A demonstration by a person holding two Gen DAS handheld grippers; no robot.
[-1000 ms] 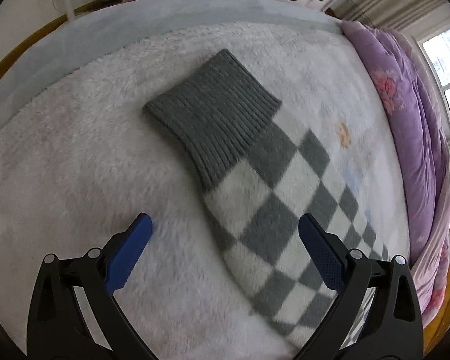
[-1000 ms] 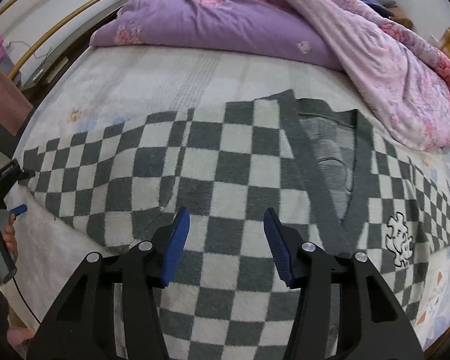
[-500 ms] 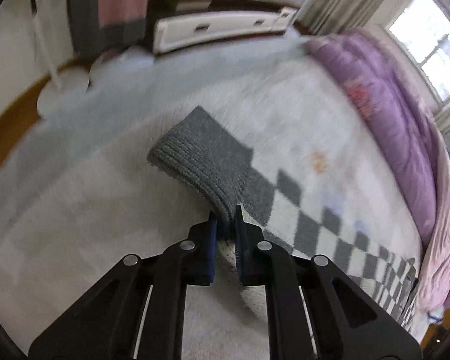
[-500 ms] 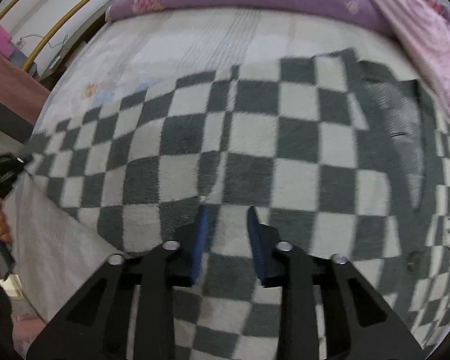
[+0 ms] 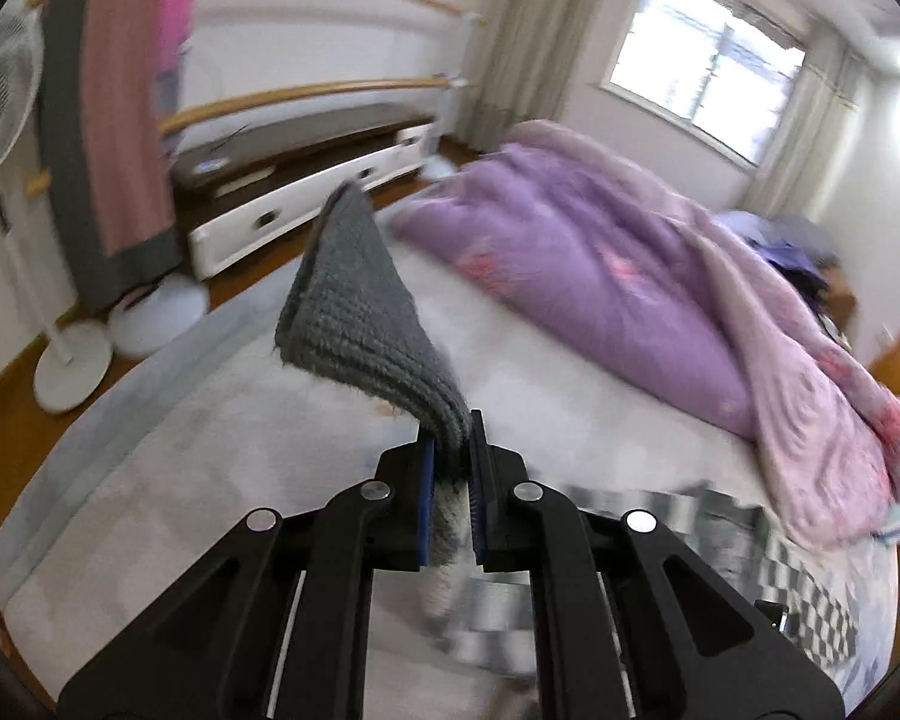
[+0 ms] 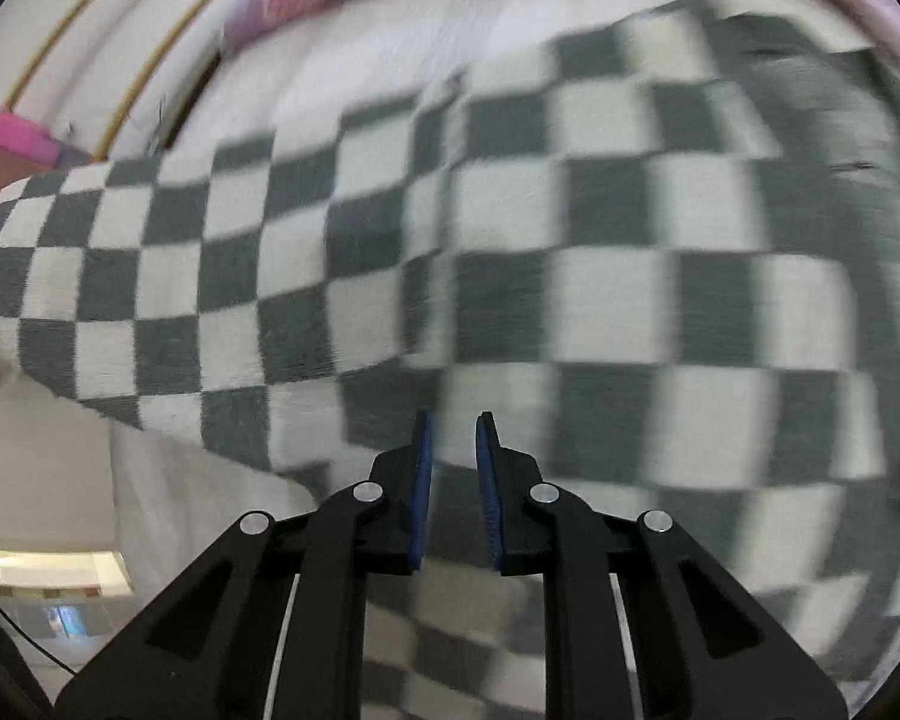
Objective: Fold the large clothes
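A grey-and-white checkered cardigan (image 6: 570, 252) lies spread on the bed. My left gripper (image 5: 451, 450) is shut on its grey ribbed sleeve cuff (image 5: 360, 312) and holds it lifted above the white blanket (image 5: 180, 450); the sleeve hangs down below the fingers. More of the cardigan shows blurred at the lower right of the left wrist view (image 5: 798, 588). My right gripper (image 6: 453, 450) is shut on a fold of the cardigan's body near its lower edge, with the fabric raised around the fingers.
A purple and pink duvet (image 5: 660, 276) is heaped along the far side of the bed. A standing fan (image 5: 6, 120), a towel on a rail (image 5: 114, 138) and a white drawer unit (image 5: 306, 204) stand beyond the bed's left edge.
My left gripper has lifted the cuff off the blanket and swung toward the duvet. My right gripper has closed further on the cardigan body and raised it; the sleeve moved with it.
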